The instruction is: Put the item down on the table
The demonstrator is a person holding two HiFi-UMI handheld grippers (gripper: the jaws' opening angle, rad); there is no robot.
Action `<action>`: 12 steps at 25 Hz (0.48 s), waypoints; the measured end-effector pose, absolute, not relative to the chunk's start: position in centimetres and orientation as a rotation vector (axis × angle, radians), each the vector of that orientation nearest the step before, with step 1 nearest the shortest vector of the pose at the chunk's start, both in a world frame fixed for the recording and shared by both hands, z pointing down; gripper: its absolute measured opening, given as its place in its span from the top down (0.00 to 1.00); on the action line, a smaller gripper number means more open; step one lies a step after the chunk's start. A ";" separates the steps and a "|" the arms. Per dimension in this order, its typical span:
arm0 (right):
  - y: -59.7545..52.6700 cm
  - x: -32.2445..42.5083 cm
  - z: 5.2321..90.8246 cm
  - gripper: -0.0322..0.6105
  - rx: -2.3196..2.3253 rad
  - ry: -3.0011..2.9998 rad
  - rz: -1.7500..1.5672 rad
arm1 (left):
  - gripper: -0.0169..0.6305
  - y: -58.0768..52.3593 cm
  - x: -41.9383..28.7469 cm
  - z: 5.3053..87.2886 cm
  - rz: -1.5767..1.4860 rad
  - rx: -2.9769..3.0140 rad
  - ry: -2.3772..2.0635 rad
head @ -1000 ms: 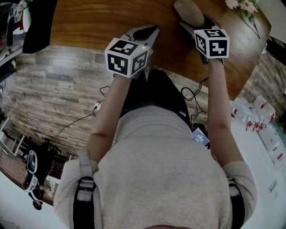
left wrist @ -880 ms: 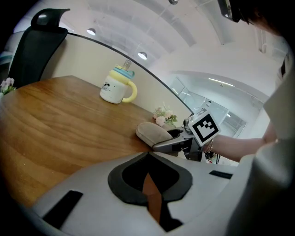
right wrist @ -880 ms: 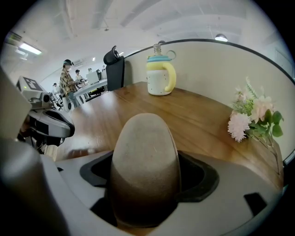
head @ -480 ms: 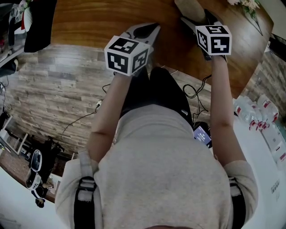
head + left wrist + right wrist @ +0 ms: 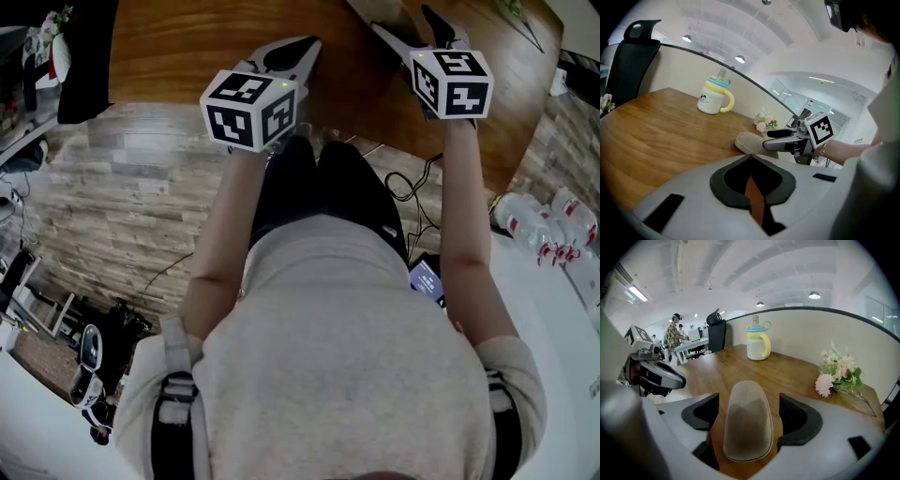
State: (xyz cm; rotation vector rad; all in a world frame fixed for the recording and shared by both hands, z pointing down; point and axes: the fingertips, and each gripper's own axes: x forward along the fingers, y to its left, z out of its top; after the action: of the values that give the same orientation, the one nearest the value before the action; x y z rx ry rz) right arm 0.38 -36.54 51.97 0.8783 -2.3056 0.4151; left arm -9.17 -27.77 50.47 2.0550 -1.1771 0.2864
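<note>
The item is a beige oval pad [image 5: 746, 427] that lies flat on the wooden table [image 5: 787, 371]. My right gripper [image 5: 747, 401] stands open around it, with a gap between each black pad and the item's sides. From the left gripper view the pad [image 5: 749, 142] rests on the table [image 5: 656, 131] under the right gripper [image 5: 778, 139]. My left gripper [image 5: 751, 159] is shut with nothing in it and hovers near the table's front edge. In the head view the left gripper [image 5: 292, 54] and the right gripper [image 5: 412, 28] reach over the table [image 5: 187, 47]; the pad is hidden there.
A white cup with a yellow handle [image 5: 757, 344] stands at the far side of the table. A bunch of pink flowers [image 5: 836, 371] lies to the right. A black chair [image 5: 633, 61] is at the left end. Bottles [image 5: 544, 220] and cables [image 5: 412, 187] are on the floor.
The right gripper's jaws have spread apart and let go of the pad, which was gripped between them earlier. Both grippers sit slightly higher in the head view.
</note>
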 end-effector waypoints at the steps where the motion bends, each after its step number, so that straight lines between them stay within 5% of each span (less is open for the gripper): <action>1: -36.5 0.6 51.3 0.31 0.894 -2.319 0.414 | 0.96 -27.9 -8.8 50.1 0.293 2.070 -1.172; 12: -34.3 2.0 45.2 0.36 0.999 -2.435 0.454 | 0.96 -28.4 -4.7 45.6 0.313 2.214 -1.091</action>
State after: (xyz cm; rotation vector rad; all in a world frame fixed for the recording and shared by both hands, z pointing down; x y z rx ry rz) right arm 2.01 -34.35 45.16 0.9988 -2.4353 0.4539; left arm -4.69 -28.44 45.57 2.2140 -1.0912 0.3127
